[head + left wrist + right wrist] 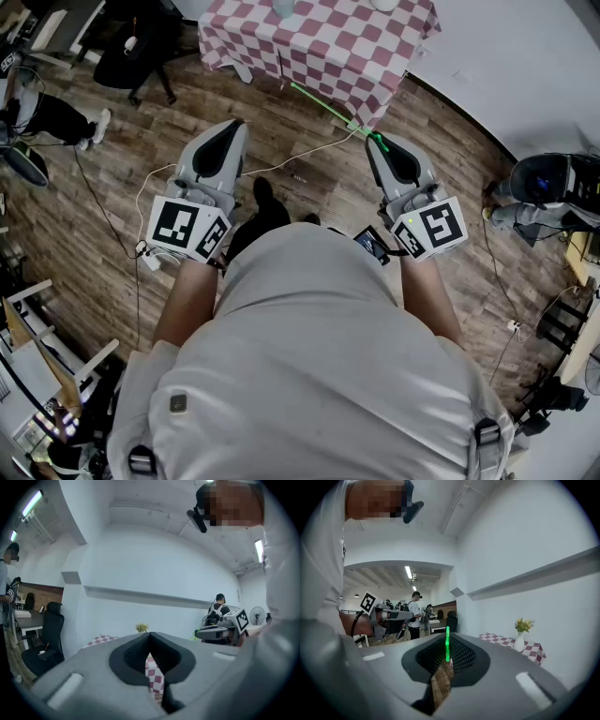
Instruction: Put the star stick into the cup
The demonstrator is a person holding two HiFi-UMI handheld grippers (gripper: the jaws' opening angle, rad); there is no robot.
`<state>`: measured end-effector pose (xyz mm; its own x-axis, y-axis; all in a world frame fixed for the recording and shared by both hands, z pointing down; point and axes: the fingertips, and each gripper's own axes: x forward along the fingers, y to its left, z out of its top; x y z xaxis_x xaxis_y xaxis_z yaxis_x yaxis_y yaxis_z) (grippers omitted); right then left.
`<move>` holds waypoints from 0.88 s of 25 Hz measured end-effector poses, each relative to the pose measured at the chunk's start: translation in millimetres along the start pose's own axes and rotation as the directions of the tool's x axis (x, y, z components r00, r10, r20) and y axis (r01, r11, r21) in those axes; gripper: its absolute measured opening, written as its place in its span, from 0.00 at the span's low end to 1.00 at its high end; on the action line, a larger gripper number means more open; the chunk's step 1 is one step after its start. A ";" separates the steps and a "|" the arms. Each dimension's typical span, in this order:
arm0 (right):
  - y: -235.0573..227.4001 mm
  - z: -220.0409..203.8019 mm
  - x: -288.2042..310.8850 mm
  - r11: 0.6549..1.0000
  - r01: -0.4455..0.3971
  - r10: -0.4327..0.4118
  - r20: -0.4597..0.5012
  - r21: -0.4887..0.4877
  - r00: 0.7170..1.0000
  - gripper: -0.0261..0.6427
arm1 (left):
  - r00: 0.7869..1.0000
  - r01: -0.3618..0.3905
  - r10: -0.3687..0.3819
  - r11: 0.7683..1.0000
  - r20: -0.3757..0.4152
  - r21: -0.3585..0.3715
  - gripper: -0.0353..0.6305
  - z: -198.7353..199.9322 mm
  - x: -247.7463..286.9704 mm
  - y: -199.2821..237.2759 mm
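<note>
Here, your right gripper [373, 141] is clamped on the green star stick [323, 105], which slants toward the checkered table [319, 52]. Its star end is hard to make out. Your left gripper [238, 125] is closed on nothing. The frame cuts off the tabletop.

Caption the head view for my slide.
Right gripper clamps a green stick pointing toward the checkered table; left gripper shut and empty, above wooden floor.

A checkered table [328, 47] stands on wood floor [84, 216] near a black office chair [141, 47].
</note>
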<state>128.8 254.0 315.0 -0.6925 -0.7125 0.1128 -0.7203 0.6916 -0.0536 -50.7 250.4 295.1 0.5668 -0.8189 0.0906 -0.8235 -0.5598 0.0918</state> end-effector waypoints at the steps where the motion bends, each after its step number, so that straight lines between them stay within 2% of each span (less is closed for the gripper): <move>1: -0.8 0.6 0.1 1.000 0.002 -0.002 0.000 0.001 1.000 0.08 | 1.000 0.001 -0.001 1.000 0.000 0.000 0.06 0.9 0.9 0.3; 12: 1.2 2.0 8.9 1.000 0.012 -0.012 -0.002 0.006 1.000 0.08 | 1.000 0.004 -0.004 1.000 -0.005 -0.002 0.06 -0.8 0.0 11.3; 22: 7.5 5.0 49.8 1.000 0.014 -0.014 -0.006 -0.001 1.000 0.08 | 1.000 -0.006 0.006 1.000 -0.002 -0.024 0.06 -7.4 0.3 56.4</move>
<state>88.7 223.1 315.2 -0.6820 -0.7215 0.1194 -0.7300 0.6815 -0.0512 -96.8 219.6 307.6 0.5617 -0.8221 0.0927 -0.8262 -0.5516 0.1145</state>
